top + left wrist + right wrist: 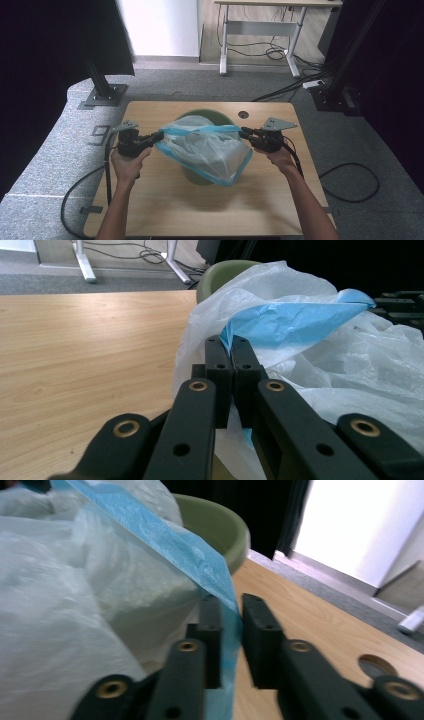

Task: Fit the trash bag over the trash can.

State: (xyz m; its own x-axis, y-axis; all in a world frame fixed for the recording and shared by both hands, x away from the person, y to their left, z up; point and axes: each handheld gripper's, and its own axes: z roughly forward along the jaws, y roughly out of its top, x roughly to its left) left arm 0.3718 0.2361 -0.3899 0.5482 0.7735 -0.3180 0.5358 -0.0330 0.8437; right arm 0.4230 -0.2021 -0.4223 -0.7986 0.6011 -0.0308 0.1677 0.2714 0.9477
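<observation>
step: stretching thin white plastic bag with blue rim band (207, 147) open above round green plastic bin (212, 116). left gripper (228, 351) pinches rim band. right gripper (231, 611) has band between slightly parted jaws, not yet clamped. next: firm right grip, lower rim around bin.

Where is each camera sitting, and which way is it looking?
High view: above the person's side, looking forward and down on the wooden table; both forearms, left gripper and right gripper show.
Left gripper view: rides the left gripper, looking along its fingers shut on the bag's blue band.
Right gripper view: rides the right gripper, looking along its fingers, the blue band between them with a gap on one side.
Shared: the clear plastic bag over the green bin.
</observation>
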